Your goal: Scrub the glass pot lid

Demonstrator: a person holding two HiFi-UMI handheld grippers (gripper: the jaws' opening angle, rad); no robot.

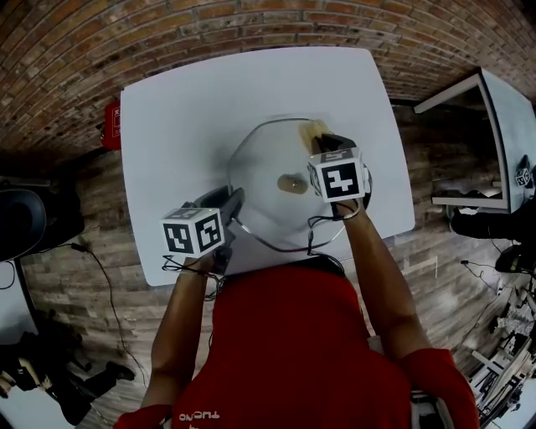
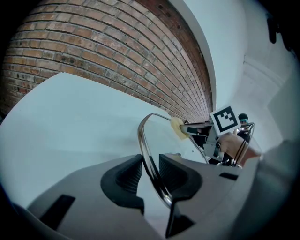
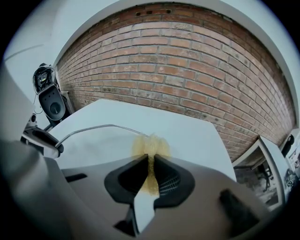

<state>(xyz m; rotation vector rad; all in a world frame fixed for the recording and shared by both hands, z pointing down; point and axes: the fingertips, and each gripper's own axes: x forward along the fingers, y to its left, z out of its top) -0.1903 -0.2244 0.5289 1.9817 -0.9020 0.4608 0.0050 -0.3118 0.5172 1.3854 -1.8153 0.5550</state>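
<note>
A round glass pot lid [image 1: 272, 159] with a metal rim and a central knob [image 1: 293, 183] stands tilted on the white table [image 1: 184, 109]. My left gripper [image 1: 233, 204] is shut on the lid's near-left rim [image 2: 150, 164], the metal edge running between its pads. My right gripper [image 1: 322, 138] is shut on a yellow sponge [image 1: 316, 130], which rests against the lid's far right edge. In the right gripper view the sponge [image 3: 151, 146] pokes out past the jaws onto the glass [image 3: 98, 140]. From the left gripper view, the sponge [image 2: 177, 127] shows at the lid's far rim.
A brick wall [image 1: 251, 25] runs behind the table. A red object [image 1: 111, 124] sits off the table's left edge, and dark equipment [image 1: 25, 218] stands on the wooden floor at left. Another white table [image 1: 511, 126] is at right.
</note>
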